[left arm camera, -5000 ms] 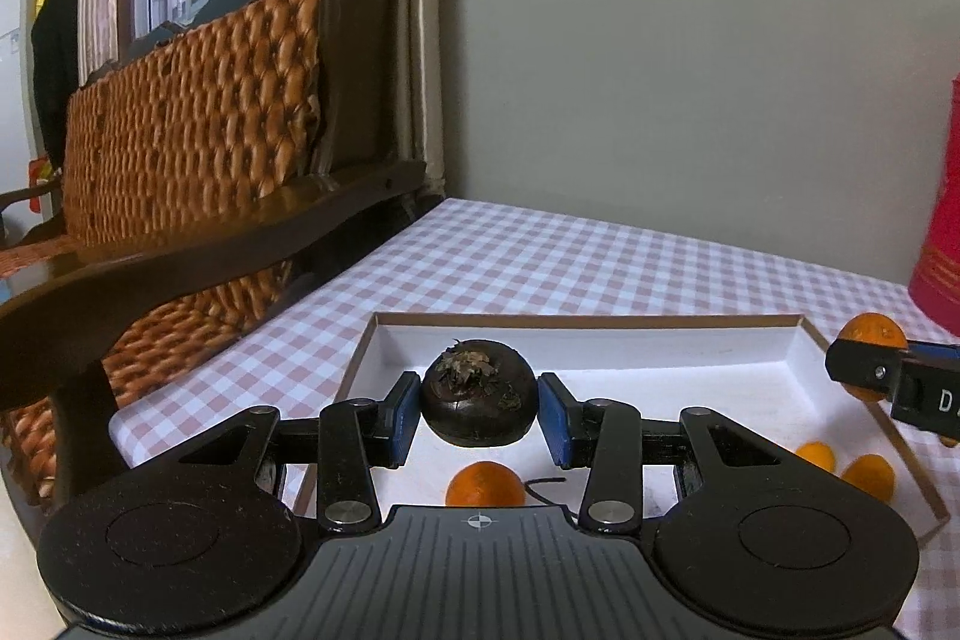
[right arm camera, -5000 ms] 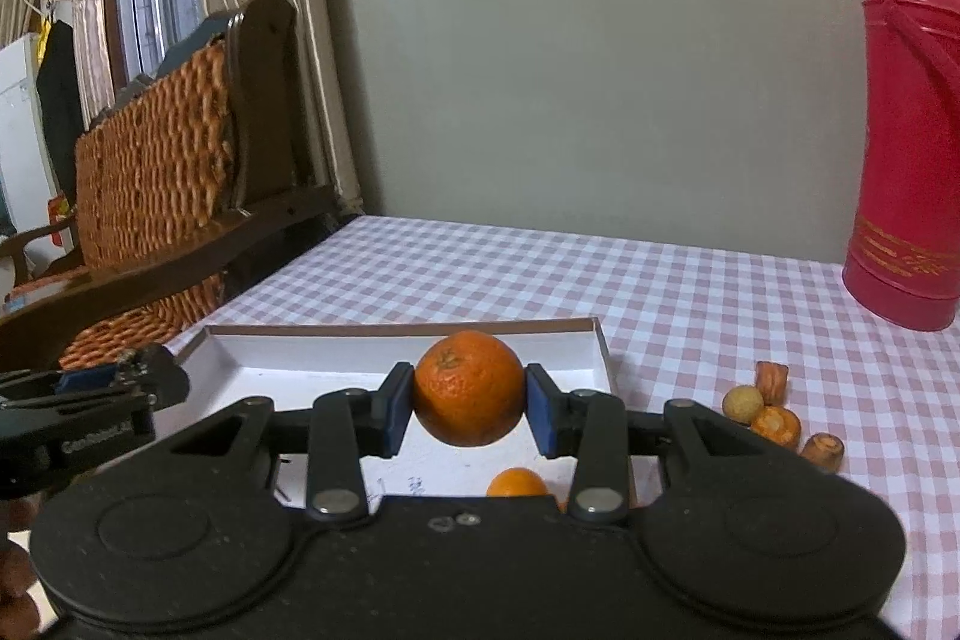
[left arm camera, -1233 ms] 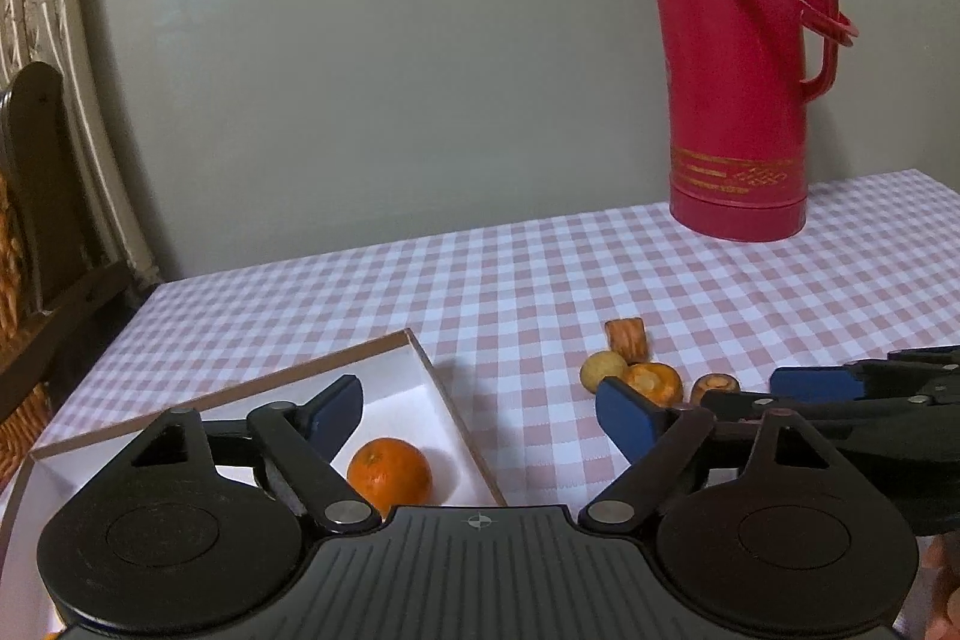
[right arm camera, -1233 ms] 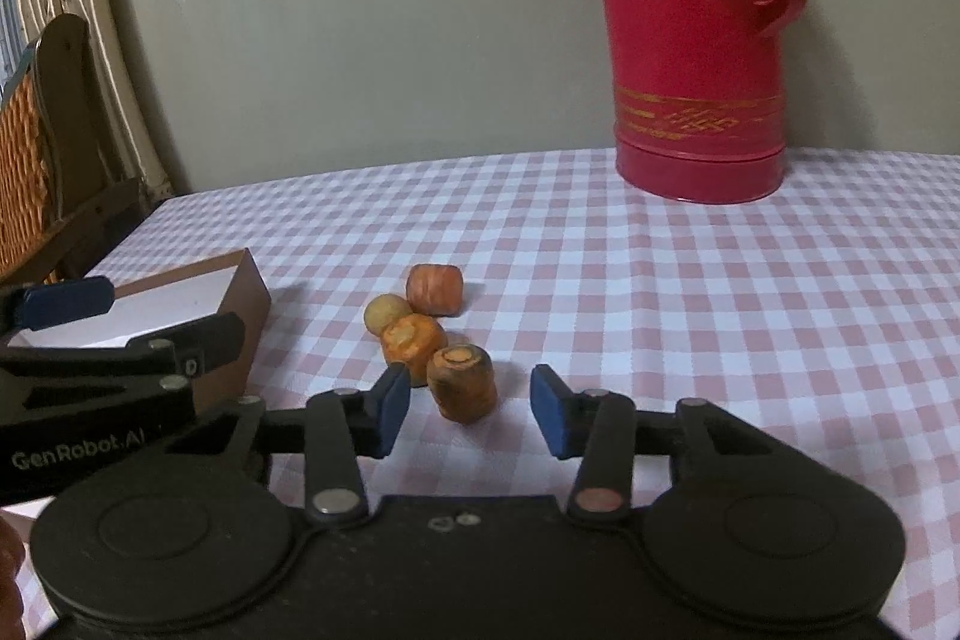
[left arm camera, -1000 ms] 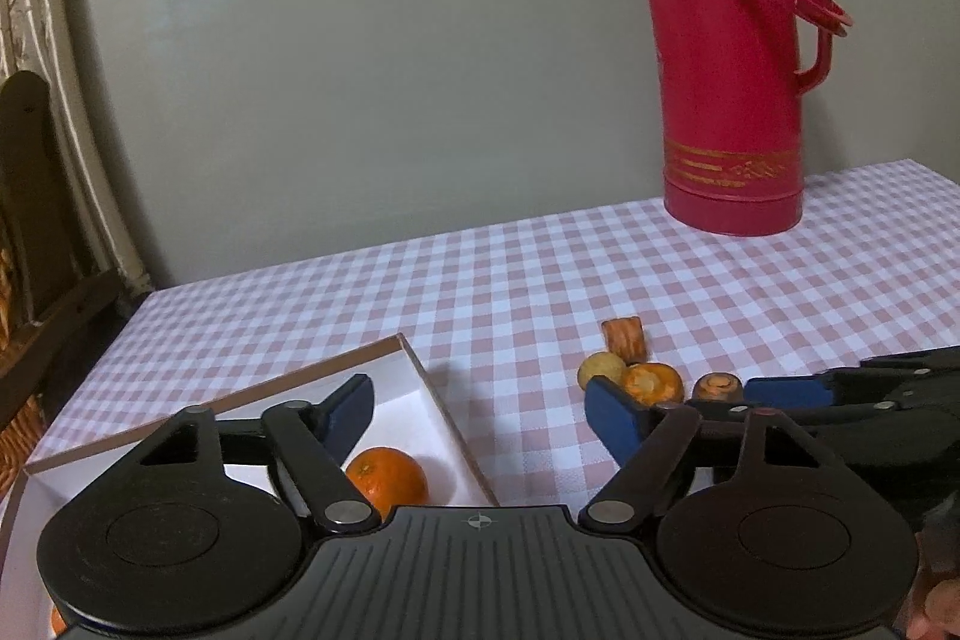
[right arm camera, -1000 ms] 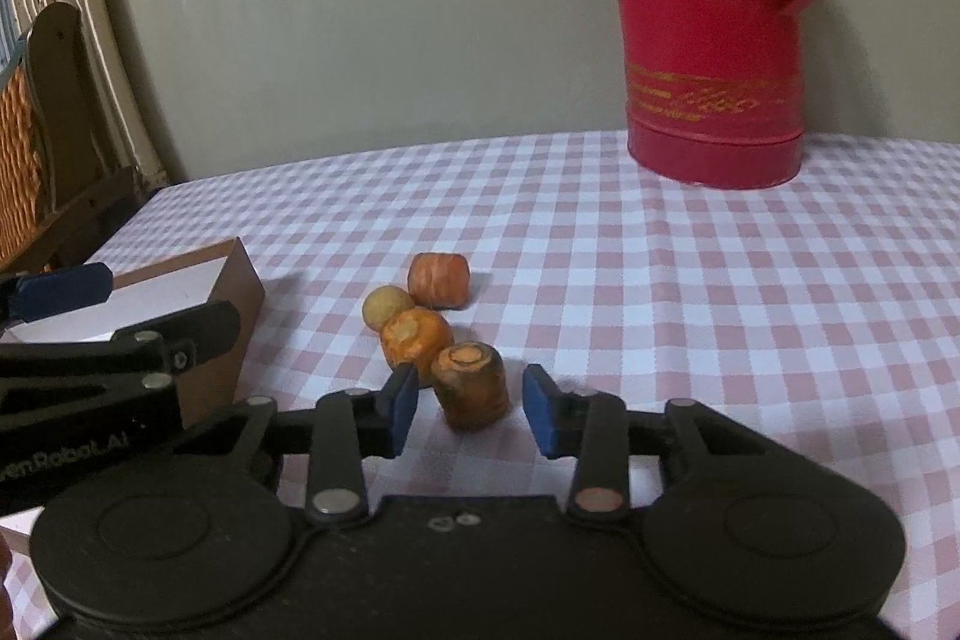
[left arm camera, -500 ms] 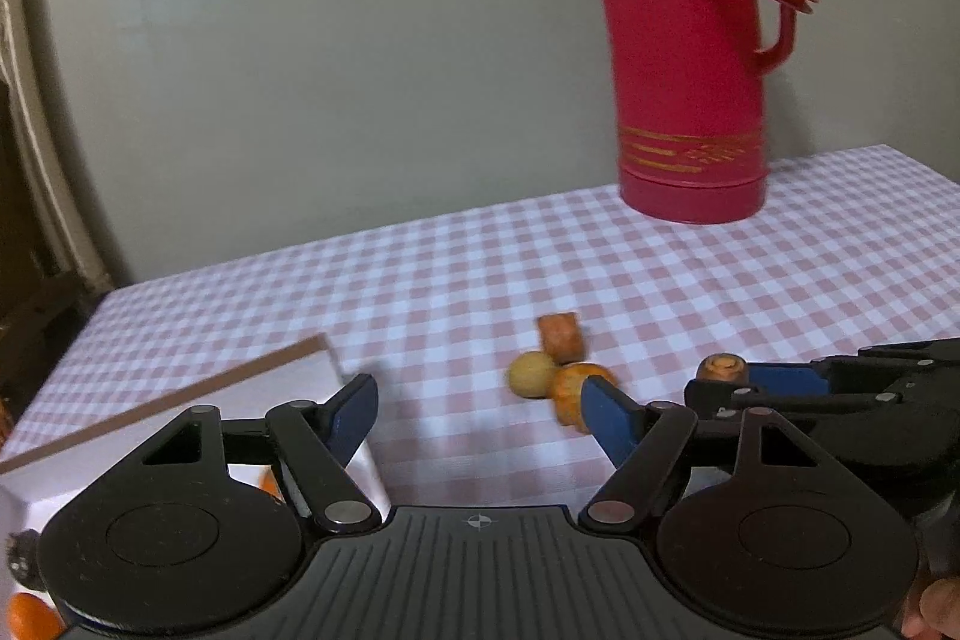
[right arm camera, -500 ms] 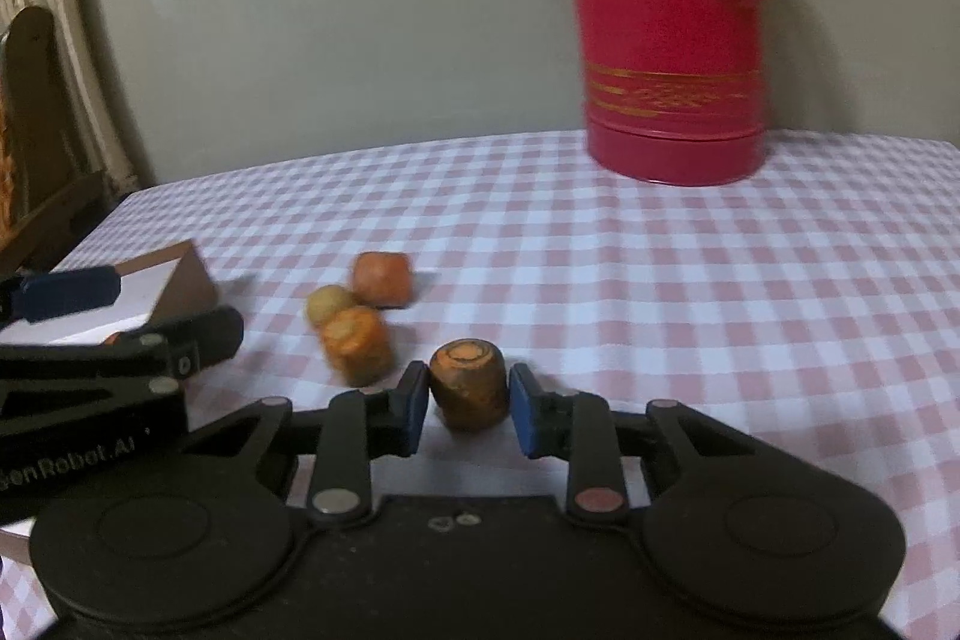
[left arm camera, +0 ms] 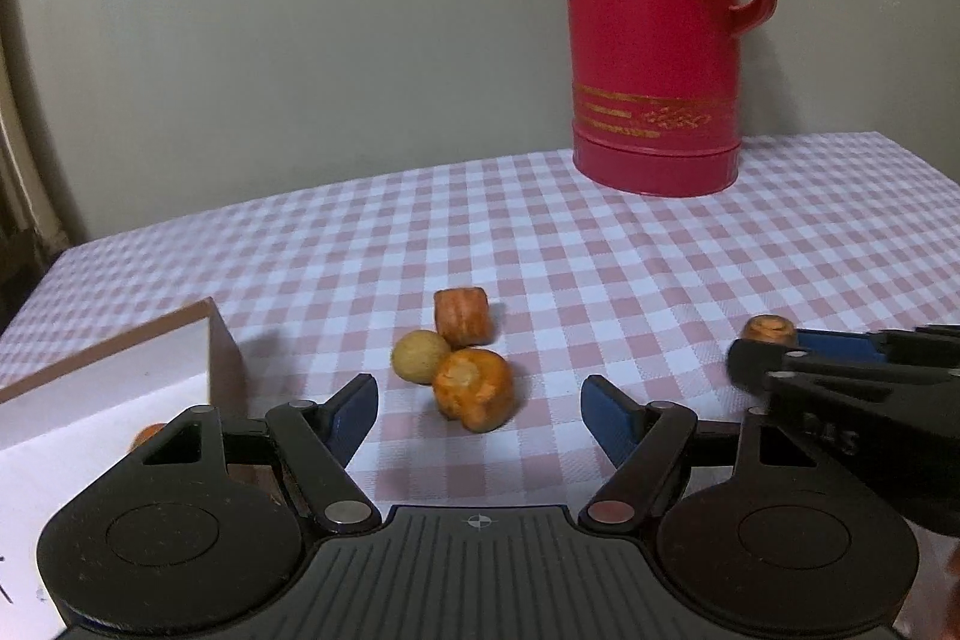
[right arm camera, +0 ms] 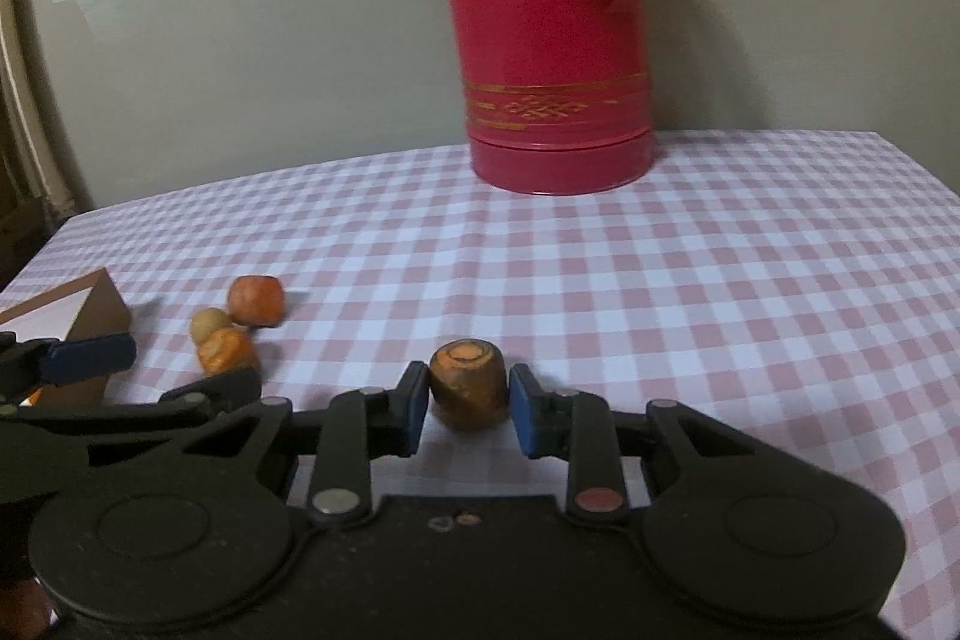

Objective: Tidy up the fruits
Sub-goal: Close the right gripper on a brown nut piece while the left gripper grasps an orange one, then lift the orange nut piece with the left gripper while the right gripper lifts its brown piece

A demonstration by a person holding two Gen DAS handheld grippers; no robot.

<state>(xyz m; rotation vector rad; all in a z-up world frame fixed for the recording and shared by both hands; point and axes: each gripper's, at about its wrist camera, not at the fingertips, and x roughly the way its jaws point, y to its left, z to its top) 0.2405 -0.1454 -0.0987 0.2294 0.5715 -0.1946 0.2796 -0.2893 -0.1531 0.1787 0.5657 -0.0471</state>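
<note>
Left wrist view
- Left gripper: jaws wide apart, empty, aimed at the cluster on the cloth.
- Cluster: three pieces touching, namely front chunk nearest and roughly between the pads but not touched, round fruit at its left, back chunk behind.
- Box: at the left edge, brown rim, white inside; a bit of orange fruit visible inside, behind the left finger.
- Right gripper: seen side-on at right, stub at its tip.
- Flask: red, upright on the checked cloth, well behind the fruit.
- Writing: gold band of ornament on the flask, unreadable; pale letters on the right gripper's side, too blurred to read.

Right wrist view
- Right gripper: nearly closed, both blue pads pressing the stub, cut end up; lifted or resting on the cloth, cannot tell.
- Cluster: the three loose pieces near the box corner, left of the stub and apart from it.
- Left gripper: side-on at left, nothing seen in it.
- Writing: gold knot pattern on the flask, no words legible.

Progress
- Done: at least one fruit boxed; stub gripped.
- Left: stub to box, then the three loose pieces; likely more than halfway.
</note>
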